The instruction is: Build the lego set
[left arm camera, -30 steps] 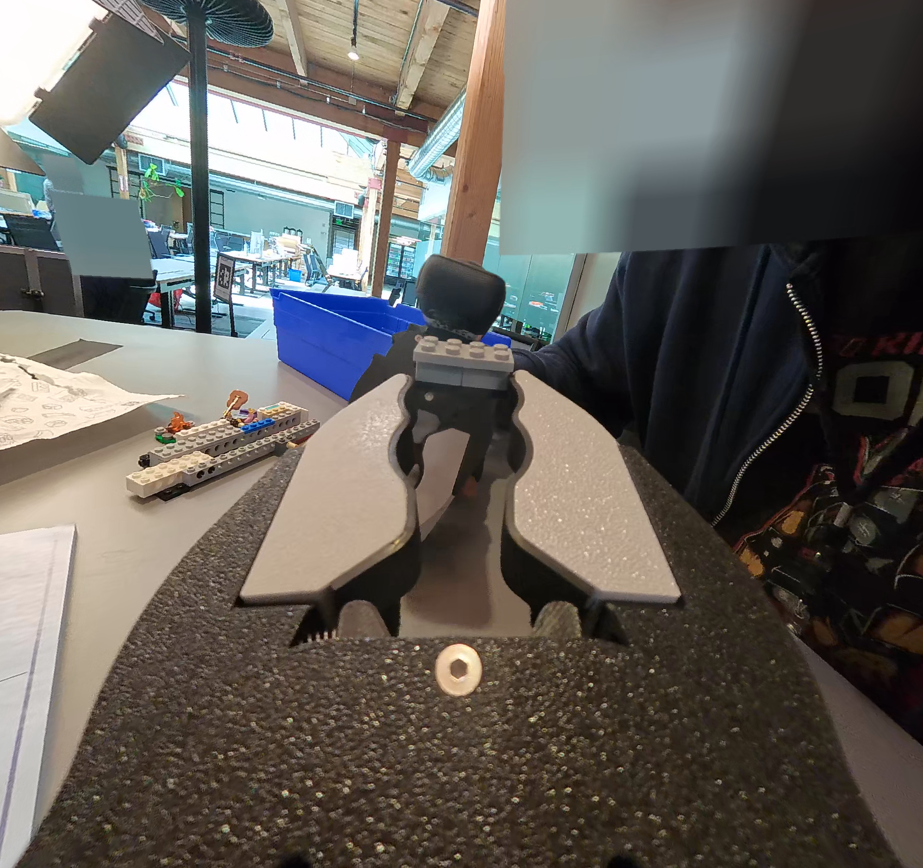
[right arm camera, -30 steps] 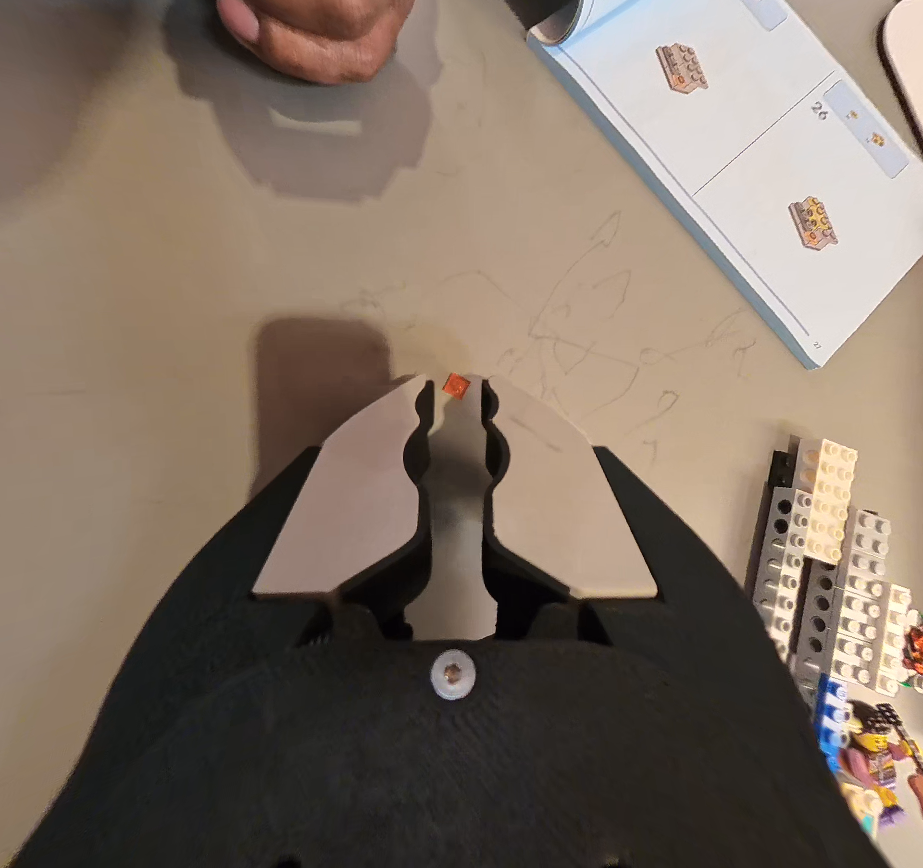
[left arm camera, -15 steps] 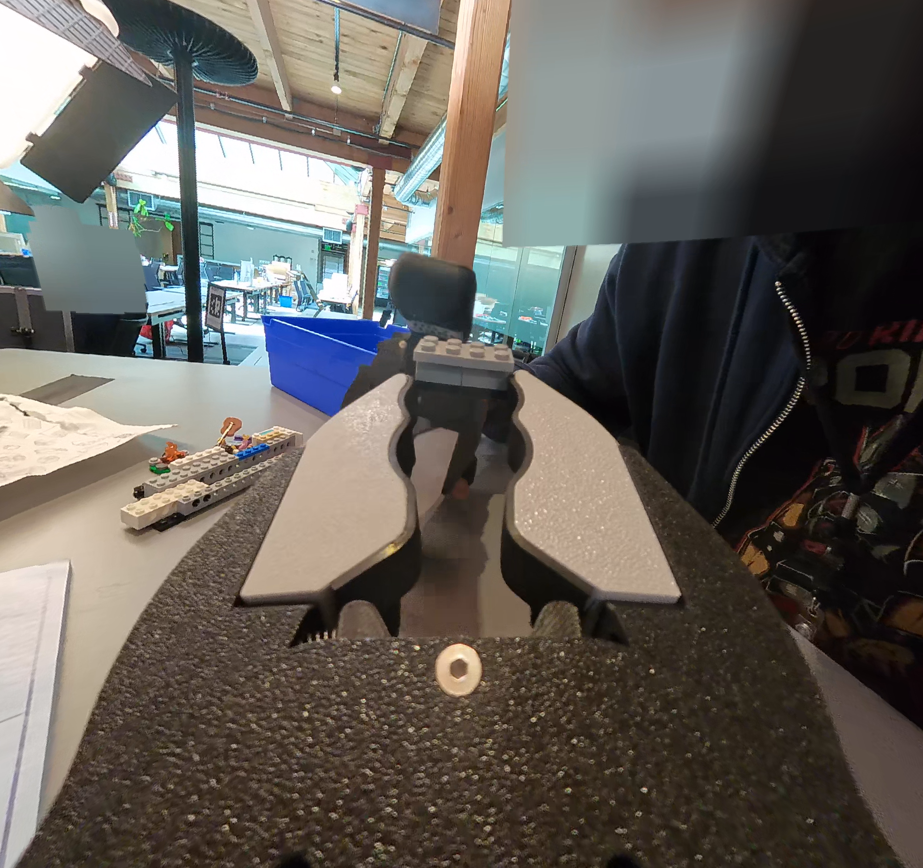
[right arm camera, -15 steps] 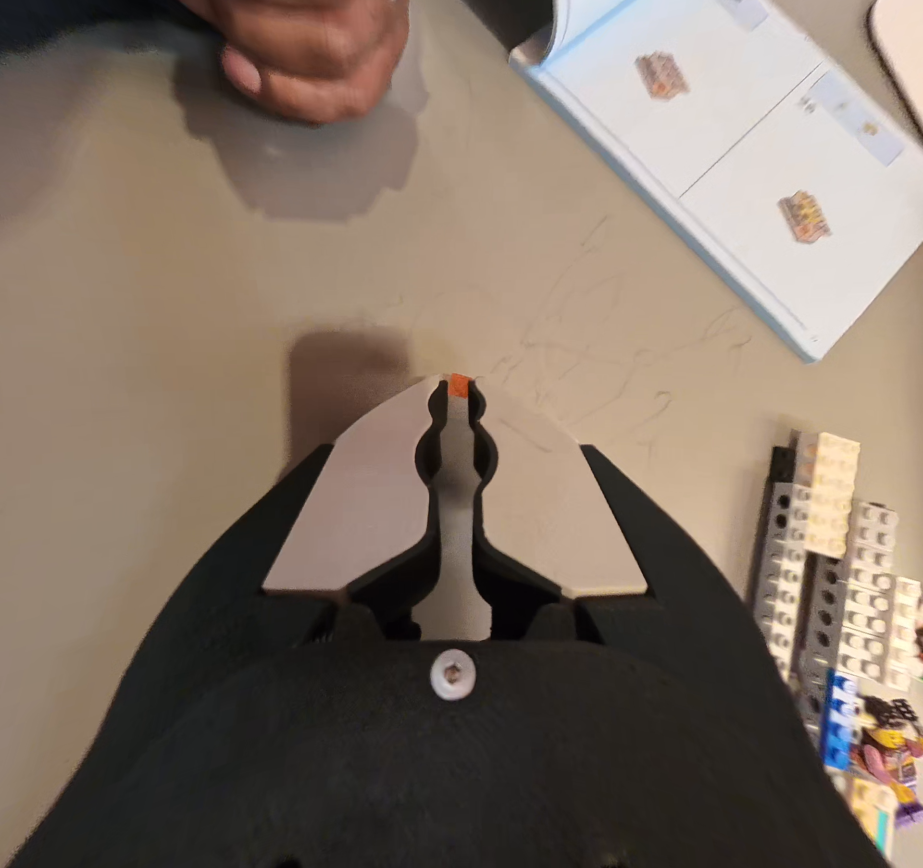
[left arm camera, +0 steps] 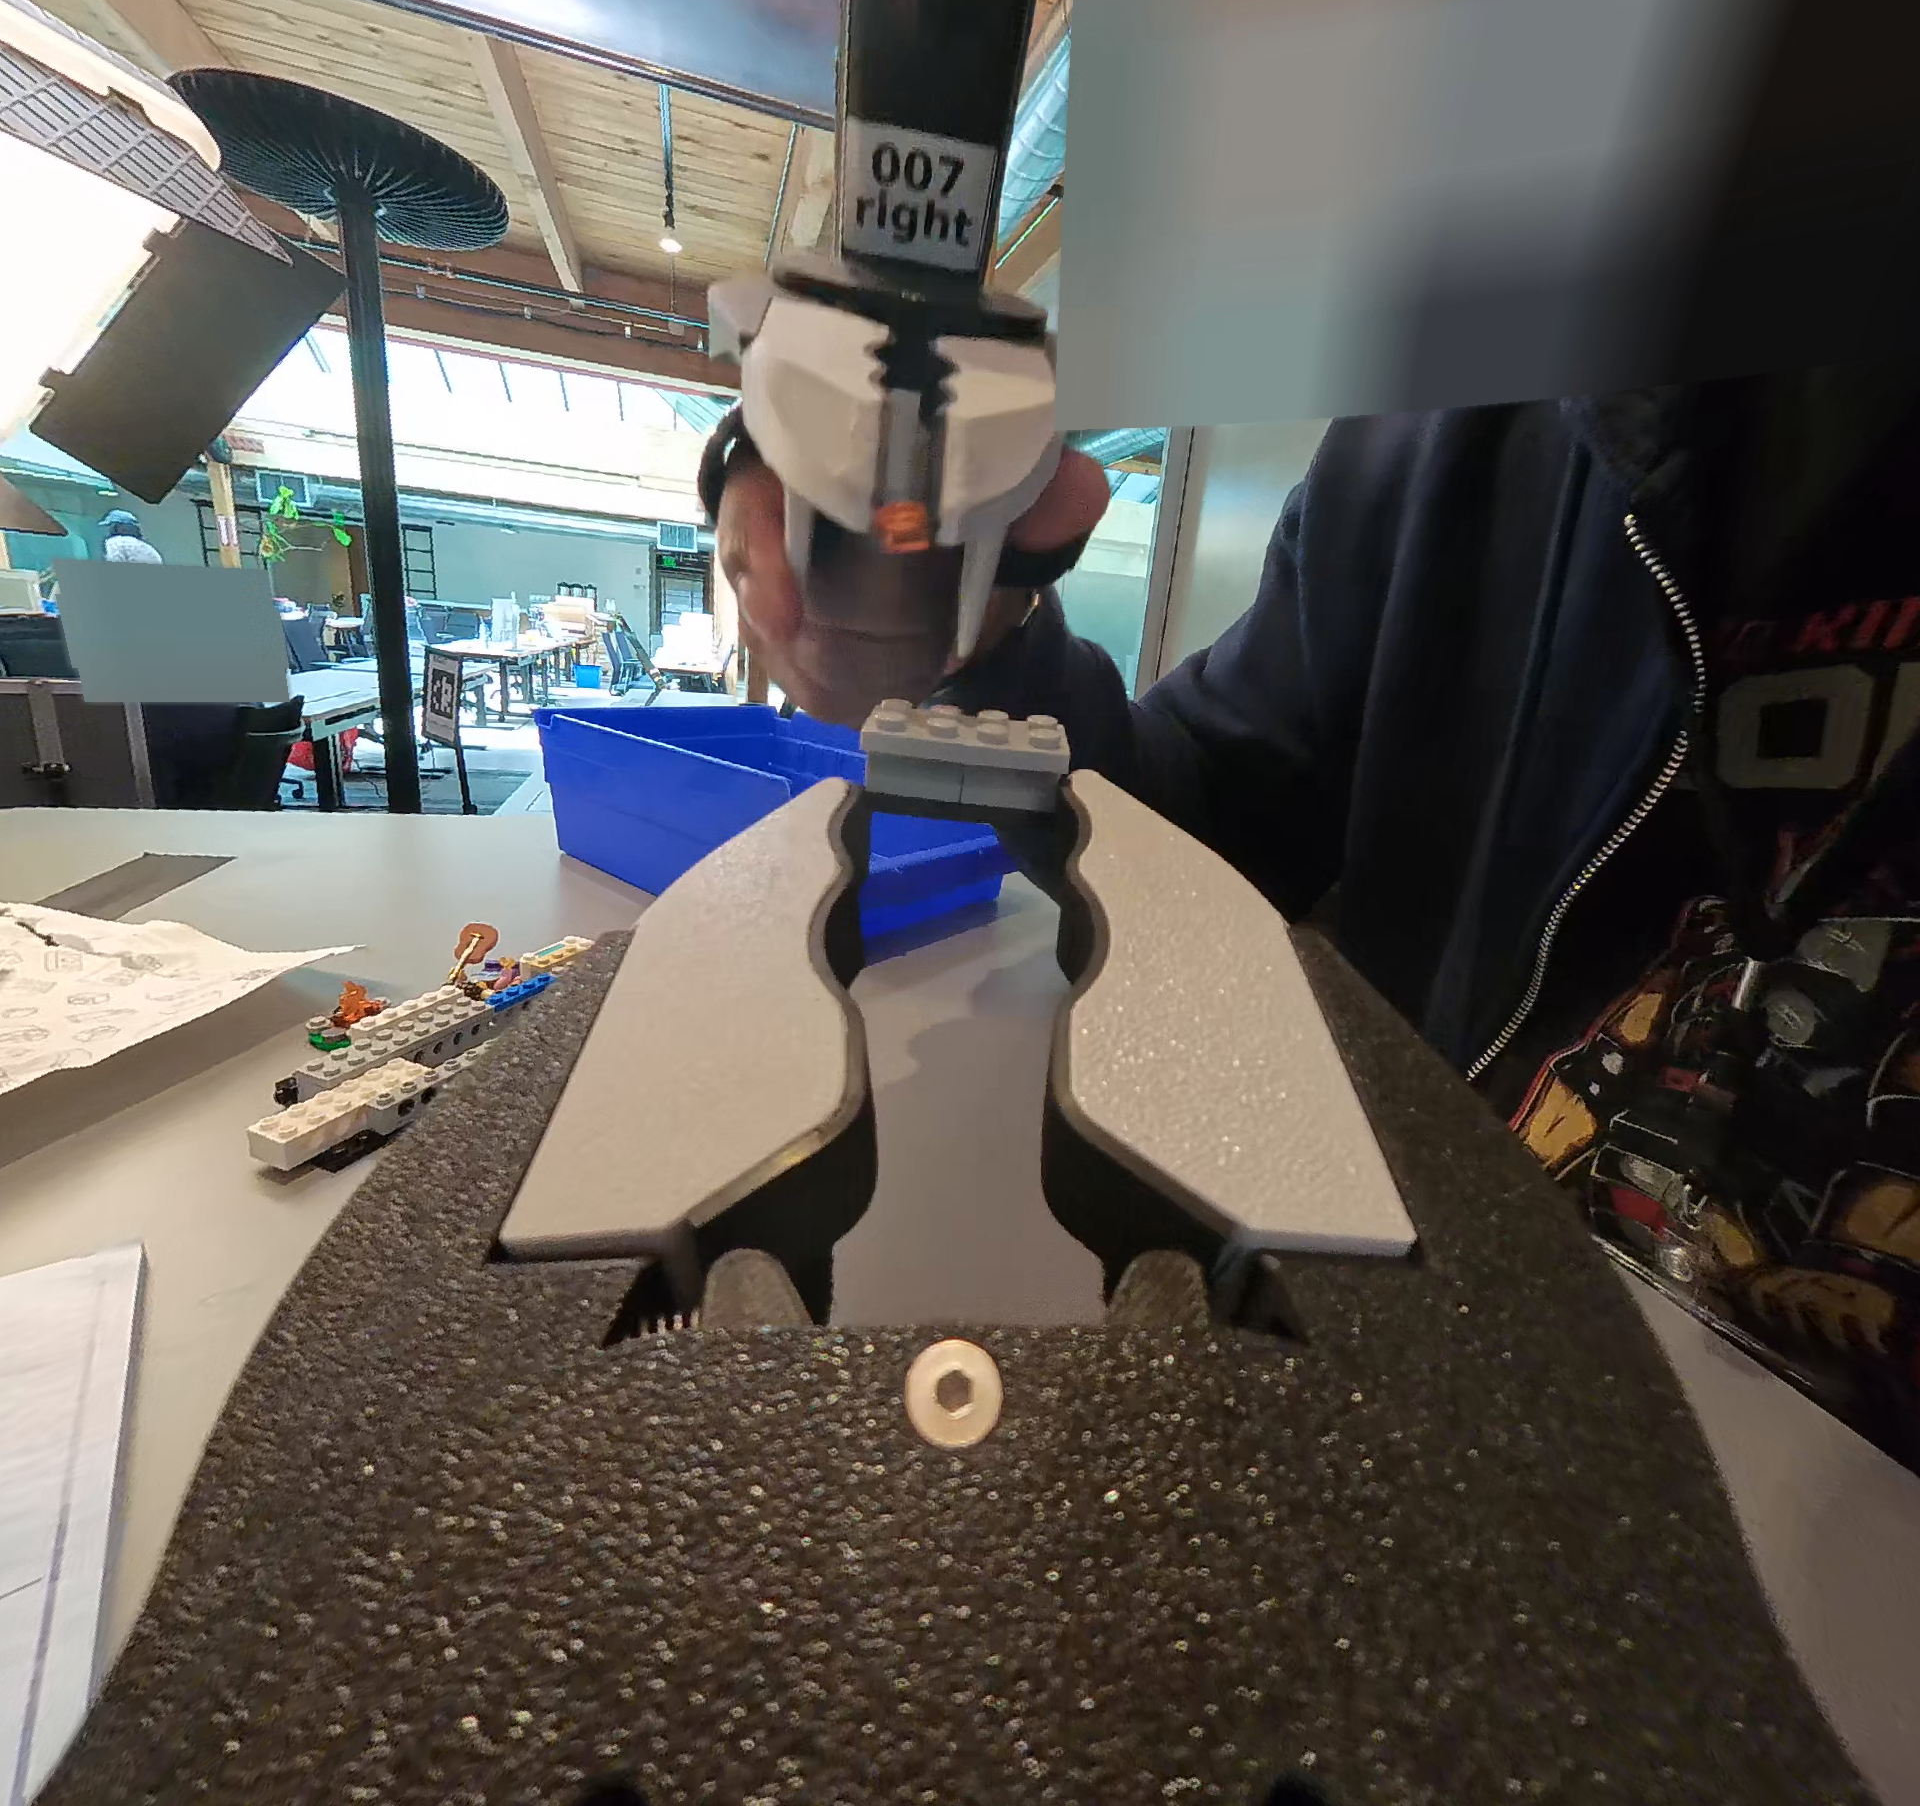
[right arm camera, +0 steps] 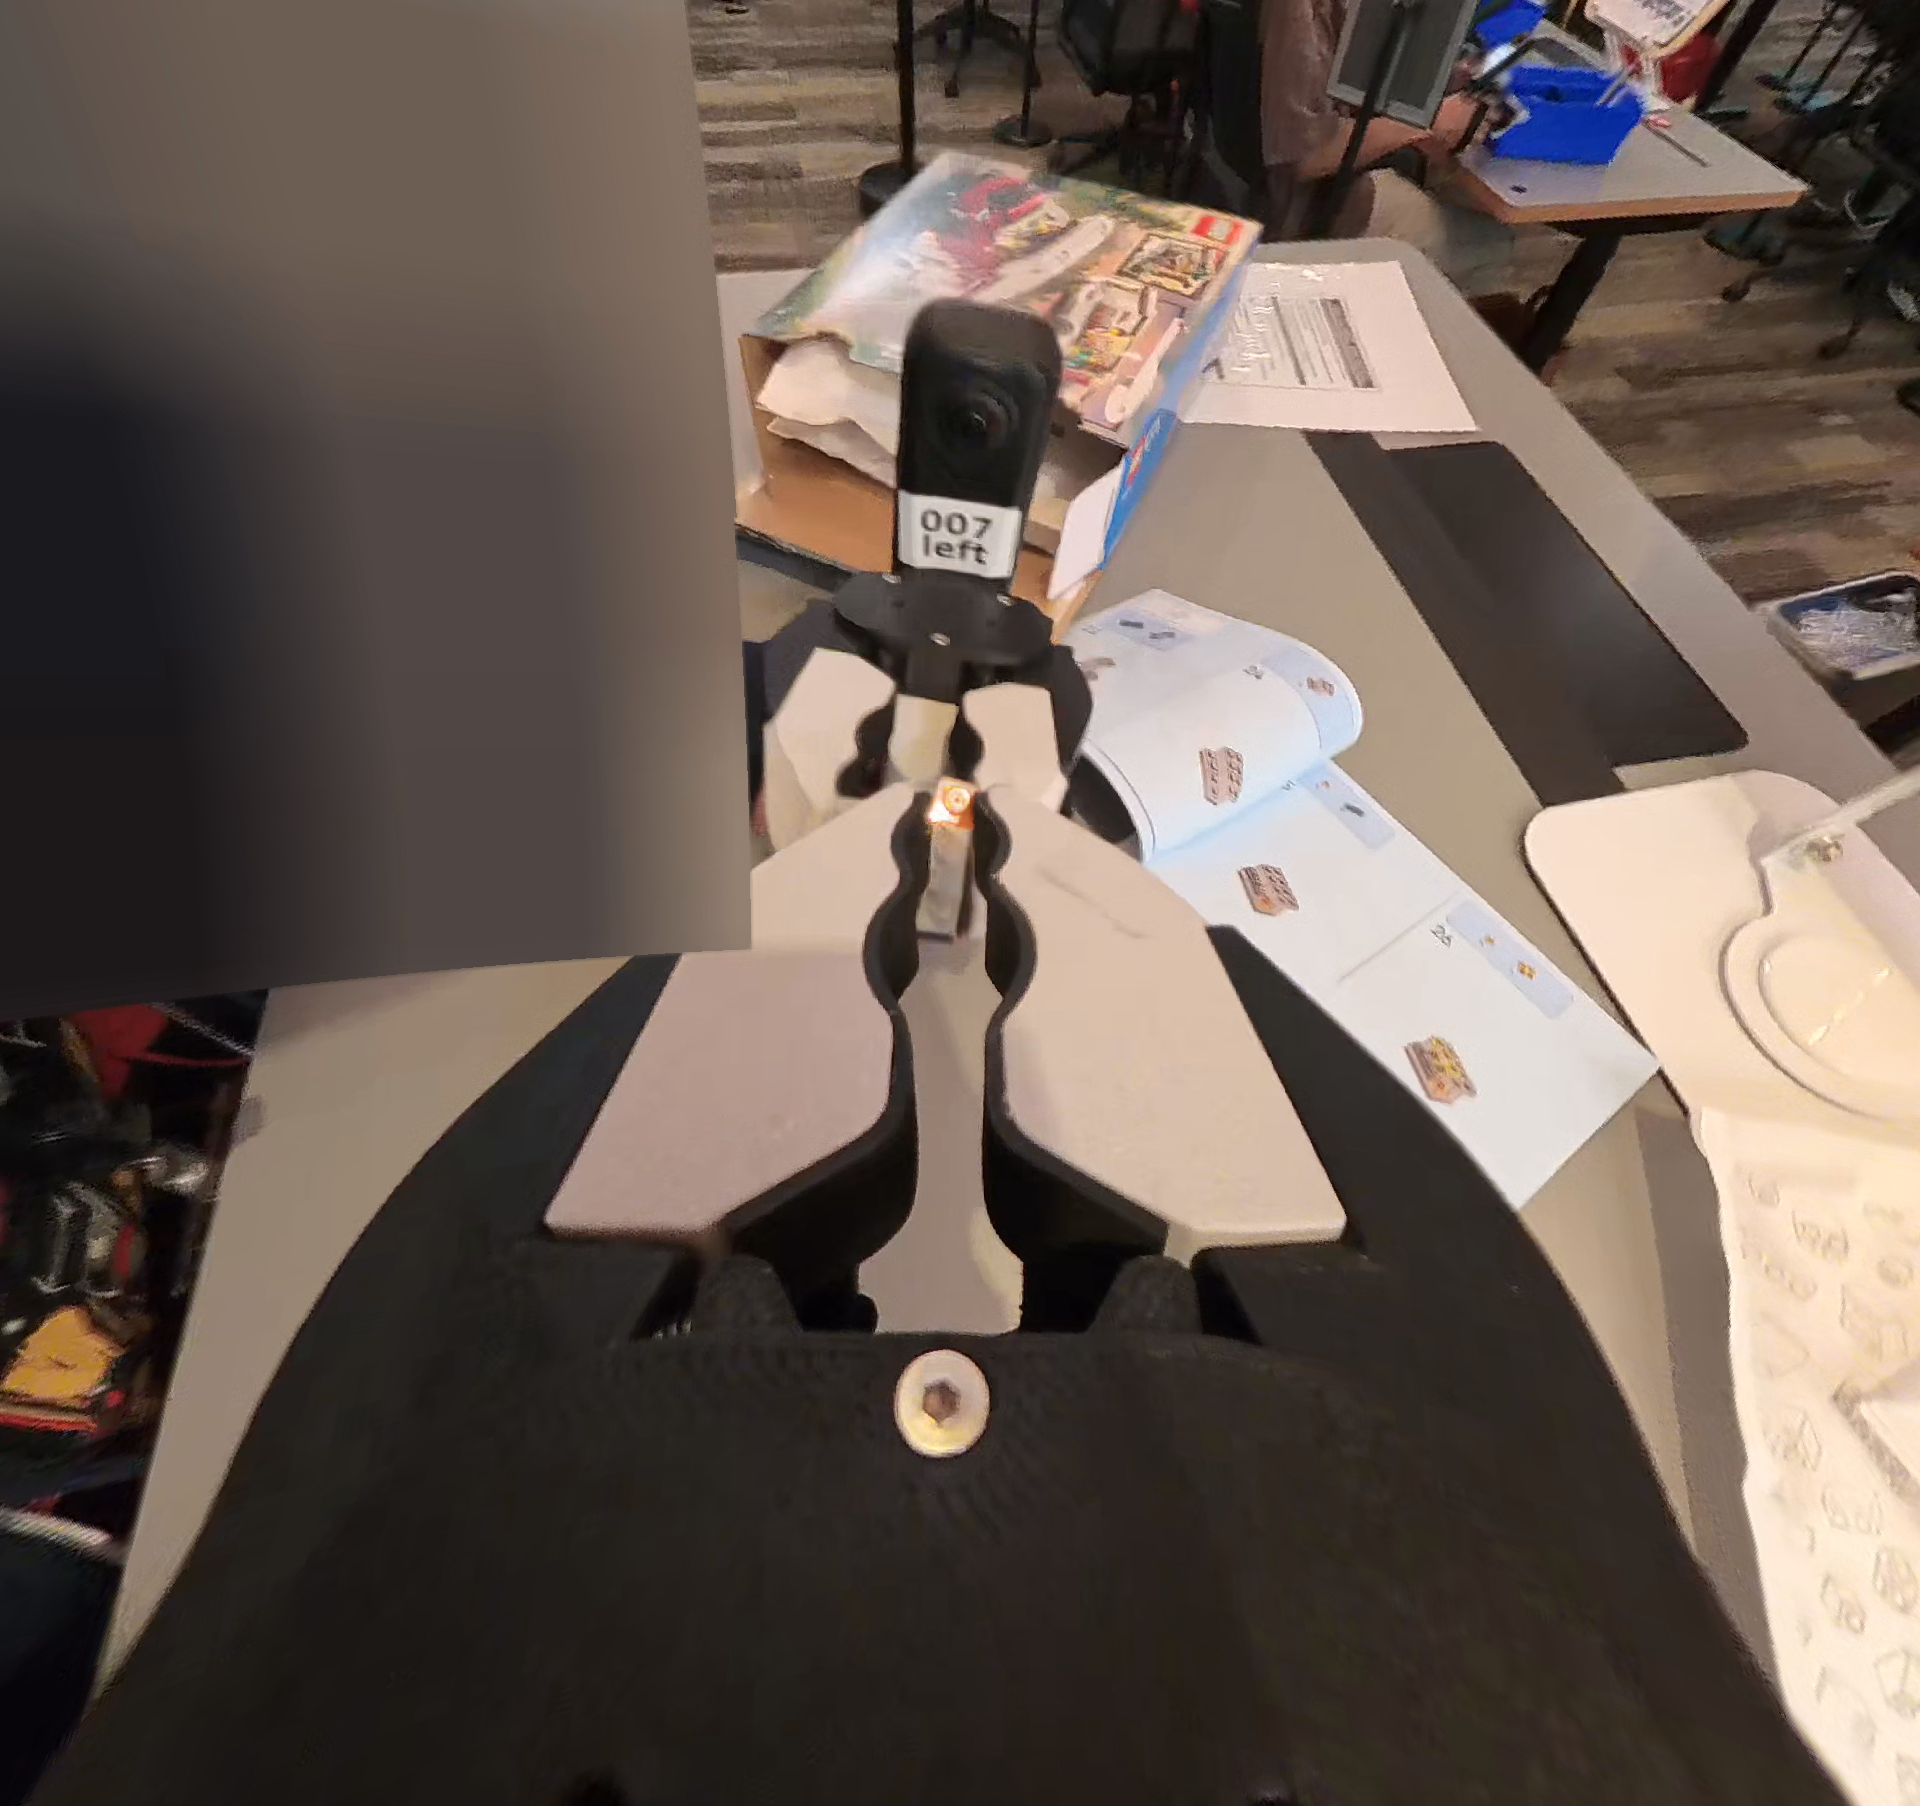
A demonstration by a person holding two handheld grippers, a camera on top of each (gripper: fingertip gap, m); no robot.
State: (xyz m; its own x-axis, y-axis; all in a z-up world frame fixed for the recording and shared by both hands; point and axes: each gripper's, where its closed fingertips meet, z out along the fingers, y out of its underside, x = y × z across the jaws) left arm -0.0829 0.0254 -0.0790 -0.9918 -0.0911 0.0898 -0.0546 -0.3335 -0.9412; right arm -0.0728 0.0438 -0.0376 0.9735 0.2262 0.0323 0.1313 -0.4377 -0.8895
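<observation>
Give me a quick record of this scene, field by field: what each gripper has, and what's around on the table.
left gripper: fingers clamped on a grey brick stack, studs up
right gripper: fingers pinch a tiny orange piece, above the grey brick stack
table: grey
behind stack: blue bin
on table: brick assembly; open instruction booklet; opened set box
person: dark zip hoodie
</observation>
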